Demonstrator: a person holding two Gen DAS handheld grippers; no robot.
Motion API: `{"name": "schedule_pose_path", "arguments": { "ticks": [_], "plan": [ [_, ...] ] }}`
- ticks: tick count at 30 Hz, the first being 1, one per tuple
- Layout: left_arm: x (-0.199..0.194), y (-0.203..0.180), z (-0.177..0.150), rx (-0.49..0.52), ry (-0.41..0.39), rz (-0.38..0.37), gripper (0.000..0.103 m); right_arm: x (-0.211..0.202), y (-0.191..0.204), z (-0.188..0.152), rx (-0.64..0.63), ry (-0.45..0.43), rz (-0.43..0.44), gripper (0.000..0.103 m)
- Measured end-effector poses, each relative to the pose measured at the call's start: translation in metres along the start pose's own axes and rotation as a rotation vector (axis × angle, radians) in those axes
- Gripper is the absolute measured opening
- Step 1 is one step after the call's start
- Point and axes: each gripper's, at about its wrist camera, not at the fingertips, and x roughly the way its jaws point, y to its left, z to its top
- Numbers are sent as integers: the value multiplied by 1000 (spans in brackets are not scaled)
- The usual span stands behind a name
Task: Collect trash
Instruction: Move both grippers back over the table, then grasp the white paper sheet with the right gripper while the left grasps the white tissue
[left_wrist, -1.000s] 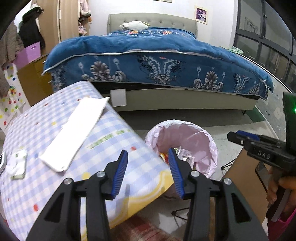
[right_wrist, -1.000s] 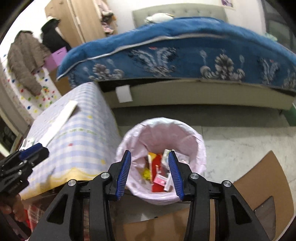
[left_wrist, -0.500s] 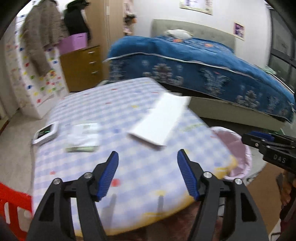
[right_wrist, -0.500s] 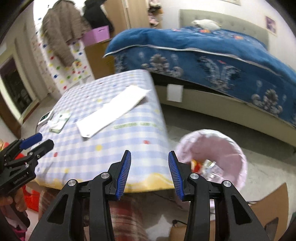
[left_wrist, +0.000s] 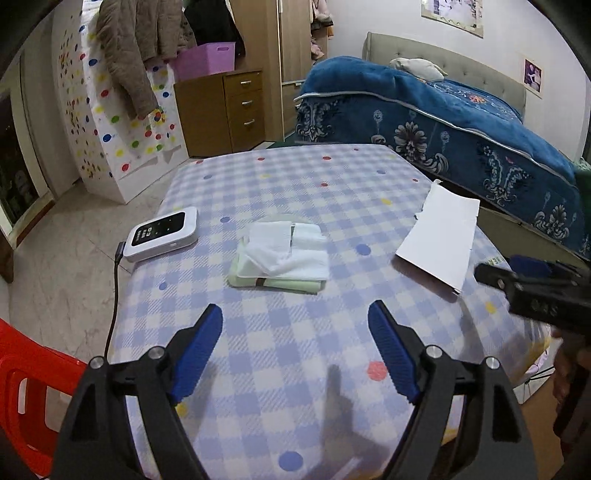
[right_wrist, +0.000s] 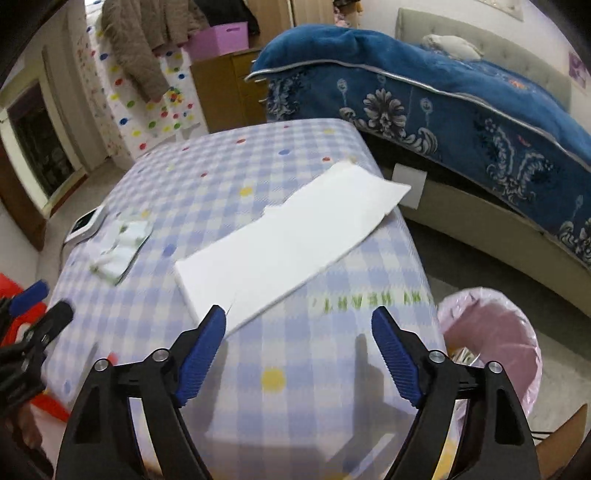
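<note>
A green tissue pack with crumpled white tissues (left_wrist: 282, 256) lies mid-table; it also shows in the right wrist view (right_wrist: 122, 247). A long white paper strip (right_wrist: 291, 236) lies near the table's right edge, and shows in the left wrist view (left_wrist: 441, 240). My left gripper (left_wrist: 295, 347) is open and empty above the table, short of the tissue pack. My right gripper (right_wrist: 299, 347) is open and empty, just short of the paper strip's near end. A bin with a pink liner (right_wrist: 491, 339) stands on the floor right of the table, with trash inside.
A checked cloth covers the table (left_wrist: 295, 184). A white device with a cable (left_wrist: 162, 232) lies at its left edge. A red chair (left_wrist: 26, 387) is at the near left. A bed with a blue blanket (left_wrist: 443, 118) stands behind. A wooden dresser (left_wrist: 221, 110) is far left.
Both grippers swung left from the bin to over the table. Both jaws opened wider. The tissue pack and device came into the left view.
</note>
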Motion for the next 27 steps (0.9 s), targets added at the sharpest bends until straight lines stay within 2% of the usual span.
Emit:
{"name": "schedule_pose_path", "arguments": {
  "ticks": [5,8,11,18,20,22,24,27],
  "plan": [
    [13,8,6,-8,14,10,79,28,-18,19,40,17,-38,80],
    [20,12,9,-14,21,19,79,43,-29,29,43,21,-54,75],
    [25,13,13,-19,28,20,79,52,-39,40,63,20,-35,71],
    [31,12,20,-26,35,22,79,71,-53,63,100,47,11,71],
    [31,12,20,-31,38,18,79,74,-54,68,93,43,11,65],
    [30,11,20,-30,39,19,79,72,-51,71,75,25,-9,38],
    [27,11,19,-27,41,27,79,64,-46,72,60,19,-19,23],
    [20,16,17,-40,40,33,79,42,-42,70,67,-30,10,12]
  ]
}}
